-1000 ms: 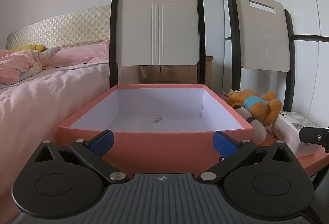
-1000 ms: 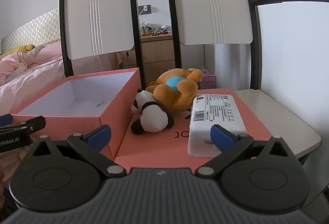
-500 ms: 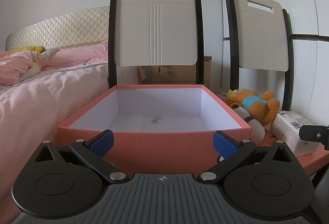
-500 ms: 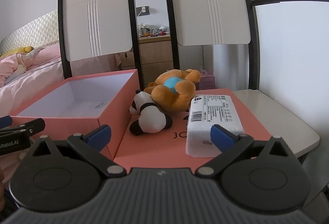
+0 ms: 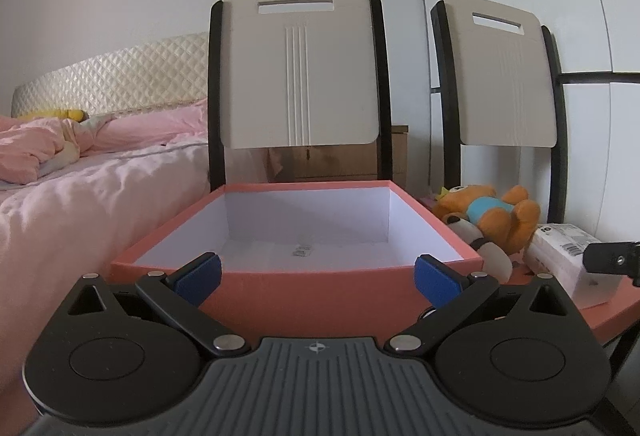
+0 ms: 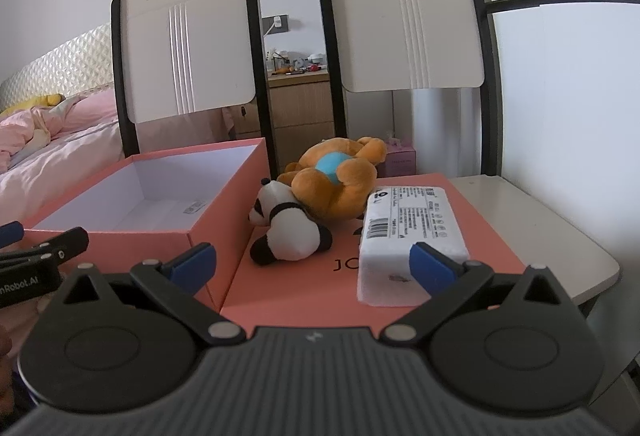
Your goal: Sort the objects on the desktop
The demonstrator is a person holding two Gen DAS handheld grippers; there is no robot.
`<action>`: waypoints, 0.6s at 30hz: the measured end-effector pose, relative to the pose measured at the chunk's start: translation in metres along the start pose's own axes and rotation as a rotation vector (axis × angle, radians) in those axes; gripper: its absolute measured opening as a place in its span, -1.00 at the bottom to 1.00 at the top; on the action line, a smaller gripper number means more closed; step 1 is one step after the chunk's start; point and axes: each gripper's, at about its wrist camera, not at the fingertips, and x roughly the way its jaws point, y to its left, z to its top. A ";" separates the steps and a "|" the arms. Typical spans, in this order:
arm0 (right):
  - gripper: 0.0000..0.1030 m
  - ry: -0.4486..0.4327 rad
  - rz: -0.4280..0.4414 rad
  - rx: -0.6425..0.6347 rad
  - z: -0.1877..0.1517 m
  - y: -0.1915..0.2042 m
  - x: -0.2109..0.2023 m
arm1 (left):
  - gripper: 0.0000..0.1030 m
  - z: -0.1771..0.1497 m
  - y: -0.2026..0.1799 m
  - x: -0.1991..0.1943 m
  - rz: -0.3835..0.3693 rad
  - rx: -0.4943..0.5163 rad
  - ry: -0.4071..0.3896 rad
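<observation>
An open pink box [image 5: 304,288] with a white inside stands on a chair; it also shows in the right wrist view [image 6: 168,224]. Beside it a flat pink lid [image 6: 320,292] carries a panda plush [image 6: 286,228], an orange bear plush [image 6: 336,184] and a white tissue pack [image 6: 408,236]. The bear [image 5: 488,216] and pack [image 5: 568,260] show at the right of the left wrist view. My left gripper [image 5: 318,276] is open, just short of the box's front wall. My right gripper [image 6: 312,266] is open, just short of the panda and pack.
Two white chair backs [image 6: 192,40] [image 6: 404,16] rise behind the box and the lid. A bed with pink bedding [image 5: 80,196] lies to the left. A wooden nightstand [image 6: 300,116] stands behind the chairs. A white wall [image 6: 572,96] is at the right.
Both grippers have dropped slightly and drawn back a little, so the chairs sit lower in view. Both stay open. The objects have not moved.
</observation>
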 end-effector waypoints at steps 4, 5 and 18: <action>1.00 -0.004 -0.004 0.004 0.000 -0.003 -0.002 | 1.00 -0.002 -0.005 -0.002 -0.006 0.011 -0.032; 1.00 -0.005 -0.004 0.005 0.000 -0.003 -0.002 | 1.00 -0.002 -0.006 -0.002 -0.006 0.014 -0.035; 1.00 -0.028 0.002 0.014 0.002 -0.014 -0.015 | 1.00 -0.012 -0.026 -0.010 -0.081 -0.018 -0.023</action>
